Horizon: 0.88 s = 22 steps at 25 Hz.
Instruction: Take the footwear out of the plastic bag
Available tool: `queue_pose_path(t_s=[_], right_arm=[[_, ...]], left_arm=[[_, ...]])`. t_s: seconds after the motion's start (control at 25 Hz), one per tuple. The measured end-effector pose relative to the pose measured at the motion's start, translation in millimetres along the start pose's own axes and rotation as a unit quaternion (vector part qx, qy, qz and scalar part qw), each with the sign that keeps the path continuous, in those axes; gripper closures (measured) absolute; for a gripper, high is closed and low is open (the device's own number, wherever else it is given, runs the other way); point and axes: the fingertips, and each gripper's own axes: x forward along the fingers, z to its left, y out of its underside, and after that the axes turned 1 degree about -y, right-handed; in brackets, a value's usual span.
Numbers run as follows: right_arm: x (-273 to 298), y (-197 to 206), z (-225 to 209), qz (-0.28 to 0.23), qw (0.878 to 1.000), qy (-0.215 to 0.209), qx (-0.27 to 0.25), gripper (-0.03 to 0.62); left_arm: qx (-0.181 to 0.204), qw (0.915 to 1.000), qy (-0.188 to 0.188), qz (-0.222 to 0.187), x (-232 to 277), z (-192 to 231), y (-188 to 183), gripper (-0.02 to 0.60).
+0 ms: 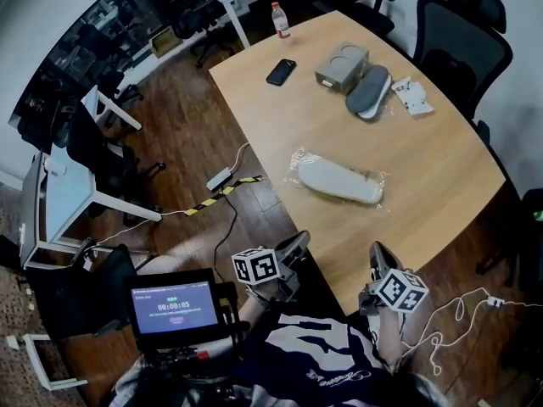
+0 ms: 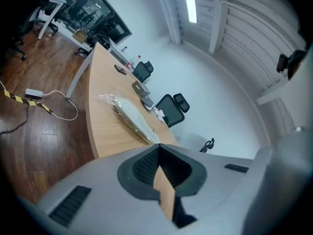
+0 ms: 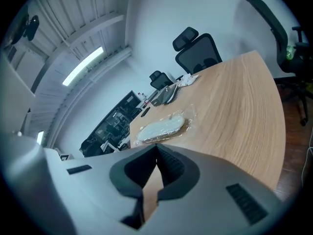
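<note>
A pale slipper sealed in a clear plastic bag (image 1: 339, 179) lies flat on the wooden table (image 1: 441, 185), near its middle. The bagged slipper (image 2: 132, 116) is ahead of the left gripper, and the bagged slipper (image 3: 161, 128) is also ahead of the right gripper. My left gripper (image 1: 297, 242) hangs at the table's near edge, jaws shut with nothing between them. My right gripper (image 1: 376, 253) is beside it over the near edge, also shut and empty. Both are well short of the bag. The left gripper (image 2: 159, 146) and right gripper (image 3: 156, 146) show their pads meeting.
At the far end of the table are a grey box (image 1: 342, 66), a dark-soled slipper (image 1: 369, 90), a crumpled packet (image 1: 411, 94), a phone (image 1: 281, 71) and a bottle (image 1: 281, 20). Office chairs (image 1: 458, 32) ring the table. A power strip and cables (image 1: 222, 181) lie on the floor.
</note>
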Motion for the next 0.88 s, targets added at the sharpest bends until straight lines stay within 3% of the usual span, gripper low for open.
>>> queue_pose_path(t_s=[0.24,0.4,0.68,0.88], right_arm=[[41.3,-16.4,3.7,-0.028,0.998,0.045,0.028,0.597],[62.4,-21.1,7.3,-0.033,0.996,0.067,0.039,0.597],[121.5,-47.6,2.2,0.001,0.994,0.11,-0.024,0.597],[165.7,-56.6,-10.0,0.039,0.988,0.139,-0.052,0.597]], left_arm=[[-0.033,0.9979,0.029,0.047,31.4,39.0,-40.2,0.578],[-0.032,0.996,0.042,0.072,52.3,52.2,-62.3,0.578],[-0.039,0.9891,0.05,0.133,85.4,74.0,-70.7,0.568],[-0.044,0.9858,0.036,0.158,91.3,87.2,-75.0,0.496]])
